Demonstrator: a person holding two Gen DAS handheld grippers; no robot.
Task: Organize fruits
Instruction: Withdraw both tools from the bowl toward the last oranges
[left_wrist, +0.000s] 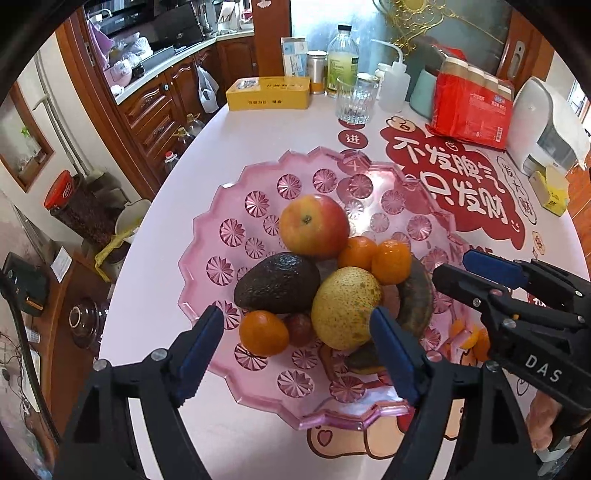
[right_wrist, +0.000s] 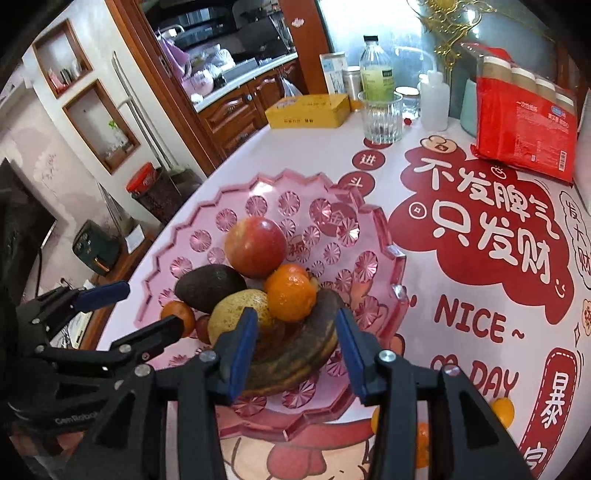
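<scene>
A pink glass fruit bowl (left_wrist: 207, 236) (right_wrist: 395, 258) holds a red apple (left_wrist: 314, 225) (right_wrist: 255, 245), a dark avocado (left_wrist: 277, 282) (right_wrist: 208, 287), a yellow pear (left_wrist: 345, 312) (right_wrist: 236, 308), several tangerines (left_wrist: 391, 260) (right_wrist: 291, 293), a grape (left_wrist: 298, 328) and a browned banana (left_wrist: 417, 299) (right_wrist: 295, 354). My left gripper (left_wrist: 297, 349) is open and empty above the bowl's near side. My right gripper (right_wrist: 297, 349) is open and empty, its pads either side of the banana; it also shows in the left wrist view (left_wrist: 476, 275).
Small tangerines (right_wrist: 503, 411) (left_wrist: 474, 339) lie on the table right of the bowl. At the back stand a yellow box (left_wrist: 269, 93), a glass (left_wrist: 356, 99), bottles (left_wrist: 342, 61), a red package (left_wrist: 471, 107) and a white appliance (left_wrist: 546, 129). The table edge curves away on the left.
</scene>
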